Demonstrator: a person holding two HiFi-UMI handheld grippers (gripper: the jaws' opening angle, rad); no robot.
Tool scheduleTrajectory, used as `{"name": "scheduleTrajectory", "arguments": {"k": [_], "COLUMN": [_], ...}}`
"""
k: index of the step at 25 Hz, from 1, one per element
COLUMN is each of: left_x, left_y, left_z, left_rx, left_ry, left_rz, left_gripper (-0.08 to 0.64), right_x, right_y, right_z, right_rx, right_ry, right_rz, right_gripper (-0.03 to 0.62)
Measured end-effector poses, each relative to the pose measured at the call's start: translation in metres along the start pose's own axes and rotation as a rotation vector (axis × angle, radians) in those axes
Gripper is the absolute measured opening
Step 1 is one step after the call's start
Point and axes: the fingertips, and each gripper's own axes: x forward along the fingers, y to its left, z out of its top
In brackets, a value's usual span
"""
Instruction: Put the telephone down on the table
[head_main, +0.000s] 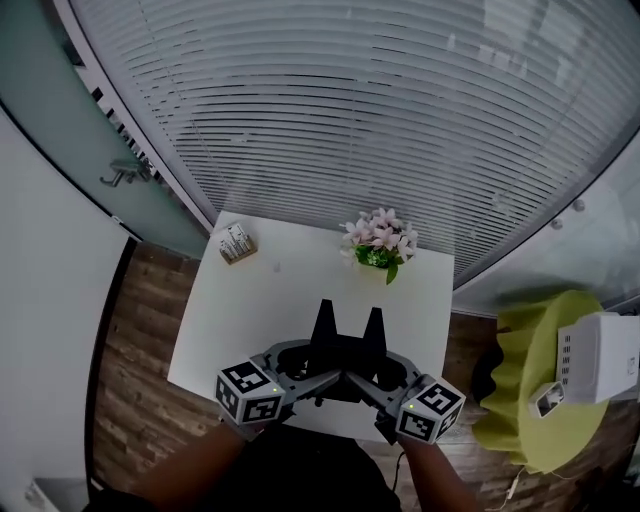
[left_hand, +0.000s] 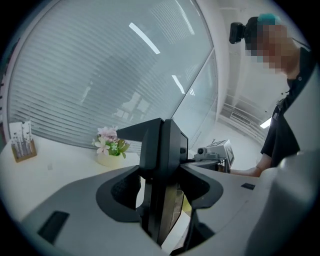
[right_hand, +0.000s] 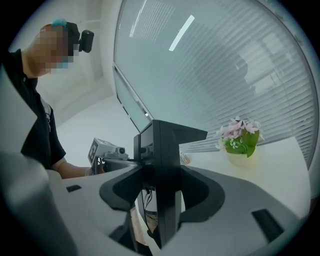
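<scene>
I see no telephone that I can name for certain, on the white table (head_main: 290, 300) or in either gripper. My left gripper (head_main: 325, 312) and right gripper (head_main: 375, 320) hang side by side over the table's near edge, black jaws pointing away from me. In the left gripper view the left gripper (left_hand: 162, 124) has its jaws pressed together with nothing showing between them. The right gripper (right_hand: 155, 125) looks the same in its own view. A white boxy device (head_main: 600, 355) and a small white item (head_main: 545, 400) lie on a yellow-green stool (head_main: 520, 400) to the right.
A pot of pink flowers (head_main: 380, 245) stands at the table's far side, and a small wooden card holder (head_main: 237, 243) at its far left corner. Slatted blinds and glass rise behind the table. Wood floor surrounds it. The person holding the grippers shows in both gripper views.
</scene>
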Motion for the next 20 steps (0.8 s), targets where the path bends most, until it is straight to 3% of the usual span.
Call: {"name": "scheduleTrajectory", "arguments": {"k": [6,20], "left_x": [-0.002,0.015], "left_y": [0.032,0.095], "left_z": [-0.030,-0.072], "left_rx": [-0.094,-0.178], "left_ry": [0.045,0.120], "left_rz": [-0.004,-0.032], "left_gripper": [0.250,0.250], "right_x": [0.027,0.069], "right_y": [-0.015,-0.062], "right_z": [-0.031,-0.077], "right_rx": [0.079,0.193], "right_ry": [0.051,0.120], "right_rz": [-0.016,-0.055], "right_gripper": [0.245,0.245]}}
